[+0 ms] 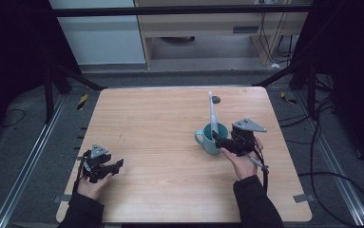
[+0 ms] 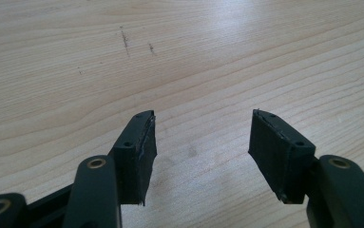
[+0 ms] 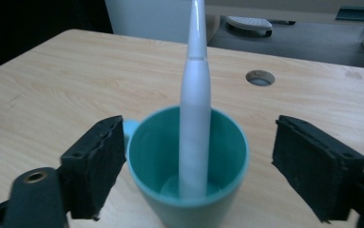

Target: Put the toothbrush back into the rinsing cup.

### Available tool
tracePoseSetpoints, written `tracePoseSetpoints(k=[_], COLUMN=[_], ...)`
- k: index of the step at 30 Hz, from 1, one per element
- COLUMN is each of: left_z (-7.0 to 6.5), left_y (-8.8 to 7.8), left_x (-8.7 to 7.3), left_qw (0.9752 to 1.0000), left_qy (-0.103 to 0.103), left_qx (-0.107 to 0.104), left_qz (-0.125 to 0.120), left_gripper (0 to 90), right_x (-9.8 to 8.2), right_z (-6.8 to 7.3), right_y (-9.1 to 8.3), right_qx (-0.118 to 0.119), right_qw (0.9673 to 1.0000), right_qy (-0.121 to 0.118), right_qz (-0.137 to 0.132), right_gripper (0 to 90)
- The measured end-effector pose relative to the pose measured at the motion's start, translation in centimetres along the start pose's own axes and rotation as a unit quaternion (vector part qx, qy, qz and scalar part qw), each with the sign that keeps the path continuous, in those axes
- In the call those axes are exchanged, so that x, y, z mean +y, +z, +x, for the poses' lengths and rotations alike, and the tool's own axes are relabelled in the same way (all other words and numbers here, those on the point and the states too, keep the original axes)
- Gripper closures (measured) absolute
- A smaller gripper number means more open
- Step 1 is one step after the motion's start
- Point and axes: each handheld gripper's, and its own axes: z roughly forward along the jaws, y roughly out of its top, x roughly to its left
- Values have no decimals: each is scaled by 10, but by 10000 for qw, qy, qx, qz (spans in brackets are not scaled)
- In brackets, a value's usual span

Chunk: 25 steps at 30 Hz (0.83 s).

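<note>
Toothbrush stands in the cup, right of centre on the surface, leaning on the rim. Right tongs gape around the cup, likely after release. Left tongs idle apart, lower left.

Even, soft light; dark surroundings; close objects blurred.

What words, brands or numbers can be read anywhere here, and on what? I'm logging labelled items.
None can be read.
The teal mug and the white toothbrush standing in it are plain.
The wooden table bears only scuff marks.
The yellow-black striped tape on the floor carries no letters.
The left tool and right tool show no markings.
</note>
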Motion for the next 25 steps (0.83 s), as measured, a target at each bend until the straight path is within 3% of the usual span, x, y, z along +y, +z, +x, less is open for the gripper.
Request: tracePoseSetpoints(k=[9,12,16,21,25], left_z=[0,0,1,1,3], left_y=[0,0,0,1,2], left_x=[-1,-2,-2,-4,-5], left_qw=[10000,10000,10000,10000,10000], left_qy=[-30,-17,-6,-3,-13], left_qx=[0,-15,-25,-17,6], left_qz=[5,21,43,76,97], left_gripper=[393,386,377,364,355], right_x=[-36,-53,-62,-74,-80], right_z=[-19,-35,-44,-54,-64], right_y=[-34,-41,-43,-45,-47], right_qx=[-70,-143,-235,-450,-596], right_qw=[9997,9994,9987,9967,9950], right_qy=[-90,48,50,-117,-13], right_qz=[218,305,439,671,796], right_gripper=[125,120,112,100,98])
